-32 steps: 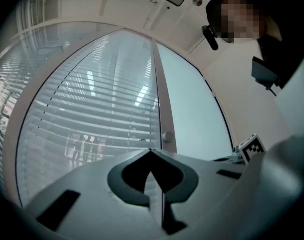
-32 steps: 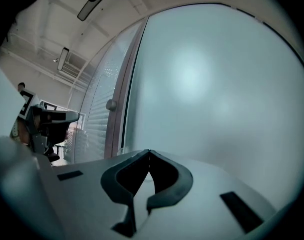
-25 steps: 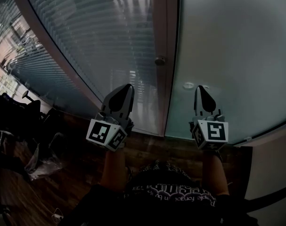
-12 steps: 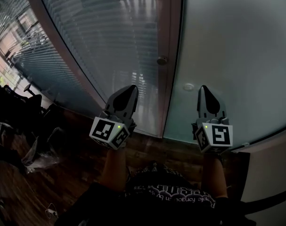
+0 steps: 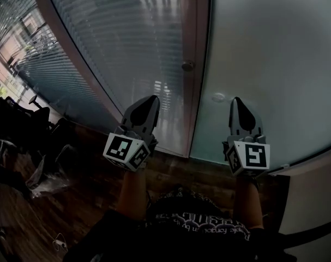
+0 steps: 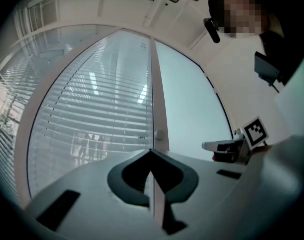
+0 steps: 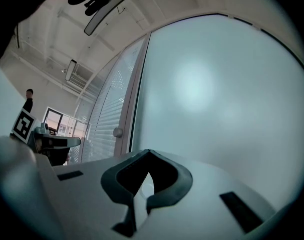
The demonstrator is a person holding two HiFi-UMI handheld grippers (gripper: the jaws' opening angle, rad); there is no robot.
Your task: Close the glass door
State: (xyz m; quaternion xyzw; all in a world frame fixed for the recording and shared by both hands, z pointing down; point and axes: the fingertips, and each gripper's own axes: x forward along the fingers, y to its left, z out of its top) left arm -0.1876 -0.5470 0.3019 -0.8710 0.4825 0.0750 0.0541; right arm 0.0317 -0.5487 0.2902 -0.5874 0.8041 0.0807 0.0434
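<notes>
The frosted glass door (image 5: 274,59) fills the right of the head view and meets a pale upright frame (image 5: 200,48). On that frame sits a small round knob (image 5: 187,66). A round fitting (image 5: 218,97) is on the frosted pane near its edge. My left gripper (image 5: 149,101) is shut and empty, pointing at the blind-covered glass (image 5: 121,37) just left of the frame. My right gripper (image 5: 238,101) is shut and empty, its tip close to the frosted pane beside the fitting; whether it touches I cannot tell. The left gripper view shows the knob (image 6: 160,134) straight ahead, and the right gripper view shows the pane (image 7: 217,84).
A dark wooden floor (image 5: 89,201) runs along the glass. Dark chairs and bags (image 5: 18,130) and a plastic bag (image 5: 45,182) lie at the left. A white wall (image 5: 318,190) stands at the lower right. A person (image 7: 28,101) stands far off.
My right gripper has risen slightly along the frosted pane. The left gripper stays where it was, and both remain shut.
</notes>
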